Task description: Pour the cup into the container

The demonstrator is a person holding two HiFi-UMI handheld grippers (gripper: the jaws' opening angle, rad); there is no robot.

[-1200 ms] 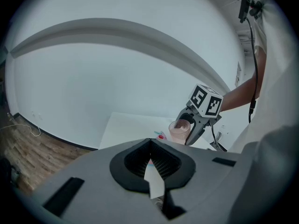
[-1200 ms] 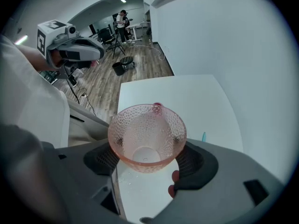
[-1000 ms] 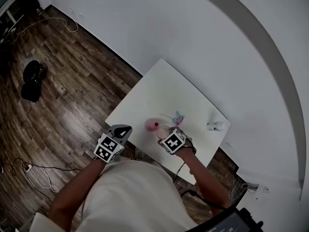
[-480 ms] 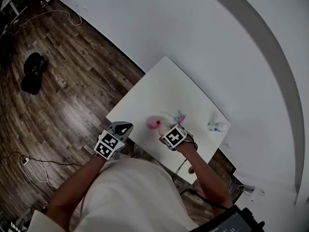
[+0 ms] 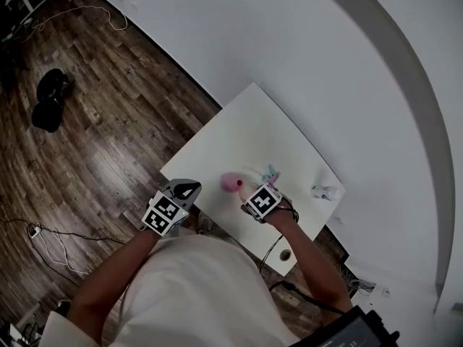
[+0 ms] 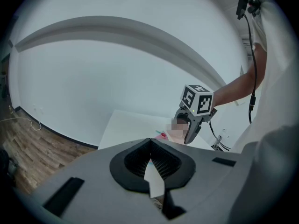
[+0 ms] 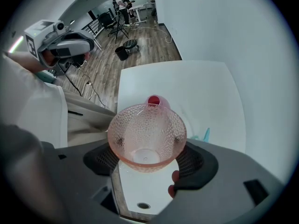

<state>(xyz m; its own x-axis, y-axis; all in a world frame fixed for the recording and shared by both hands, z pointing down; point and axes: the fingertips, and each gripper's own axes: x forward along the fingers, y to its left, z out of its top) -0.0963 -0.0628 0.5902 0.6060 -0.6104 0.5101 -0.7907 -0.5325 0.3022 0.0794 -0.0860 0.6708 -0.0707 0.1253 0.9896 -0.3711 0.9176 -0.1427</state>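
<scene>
Quick tally, nothing fancy. One white table point(image 5: 253, 132). One dimpled pink cup point(image 7: 146, 136). One pink container point(image 5: 231, 183) on the tabletop, one red bit inside. One small teal-and-pink item point(image 5: 270, 174) just beside that. One pale clear-ish thing point(image 5: 324, 191) at the far right end, too small to tell what. Two grippers: left gripper point(image 6: 150, 167), right gripper point(image 7: 146, 158). Two marker cubes, one per gripper. Two dark lumps point(image 5: 51, 96) on the wood floor.

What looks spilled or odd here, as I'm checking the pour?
Nothing looks spilled on the table. One oddity: the cup in the right gripper looks empty, while something red sits in the container.
</scene>
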